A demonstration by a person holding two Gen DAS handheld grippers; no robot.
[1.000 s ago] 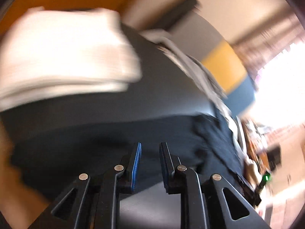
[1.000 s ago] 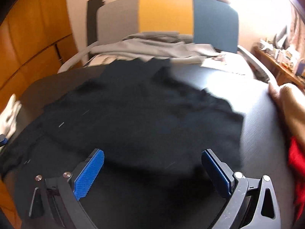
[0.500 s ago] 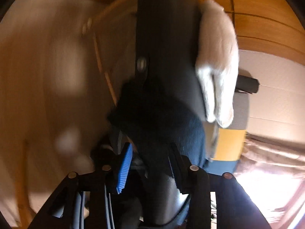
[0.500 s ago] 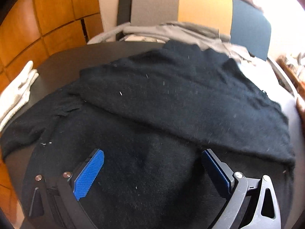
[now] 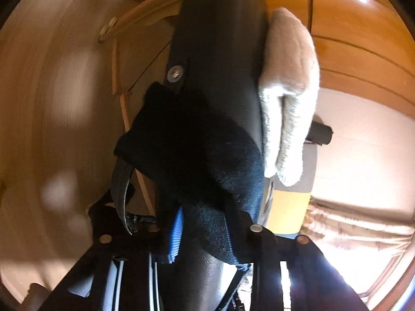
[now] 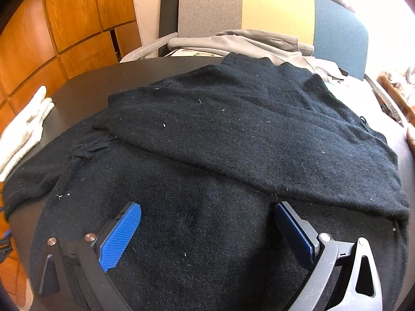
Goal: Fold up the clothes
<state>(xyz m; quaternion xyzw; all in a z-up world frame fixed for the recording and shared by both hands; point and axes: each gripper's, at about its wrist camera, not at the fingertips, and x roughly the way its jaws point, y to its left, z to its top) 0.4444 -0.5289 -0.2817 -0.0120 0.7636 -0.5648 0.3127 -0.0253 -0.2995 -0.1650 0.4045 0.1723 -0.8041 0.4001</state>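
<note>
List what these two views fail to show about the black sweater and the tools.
- Left wrist view: the black sweater covers the right pad of the left tool, whose jaws are closing around it; pressing contact cannot be confirmed.
- Right wrist view: the open right tool hides the sweater's near hem.
- Right wrist view: the white folded cloth is cut off by the left edge.
</note>
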